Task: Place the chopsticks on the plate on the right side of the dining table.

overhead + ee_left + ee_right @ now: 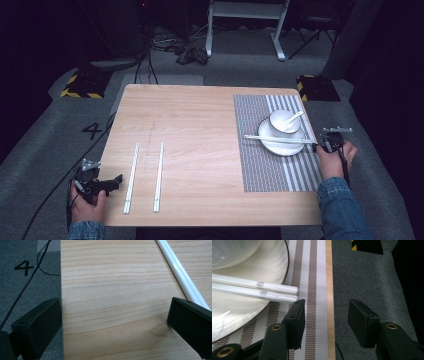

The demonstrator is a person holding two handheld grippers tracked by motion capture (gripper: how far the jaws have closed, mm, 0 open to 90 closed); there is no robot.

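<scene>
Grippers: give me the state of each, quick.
Left gripper: open, nothing between its fingers.
Right gripper: open, holding nothing; chopsticks lie just beside it.

Floor: grey carpet [45, 130] around the wooden table [195, 115].
Marking: black 4 [92, 130] left of the table.
Blocks: 2 yellow-black striped [80, 85], [315, 87] at the table's far corners.
Frame: white legs [247, 20] beyond the table.
Light: dim, dark surroundings.

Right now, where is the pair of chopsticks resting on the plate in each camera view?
High view: the pair of chopsticks lies across the plate, right of centre, on the striped mat.
Right gripper view: left middle, its ends just above the left jaw.
Left gripper view: faces the table's left edge; the chopstick at upper right is another one.
Shared landmark: the wooden table edge.
</scene>
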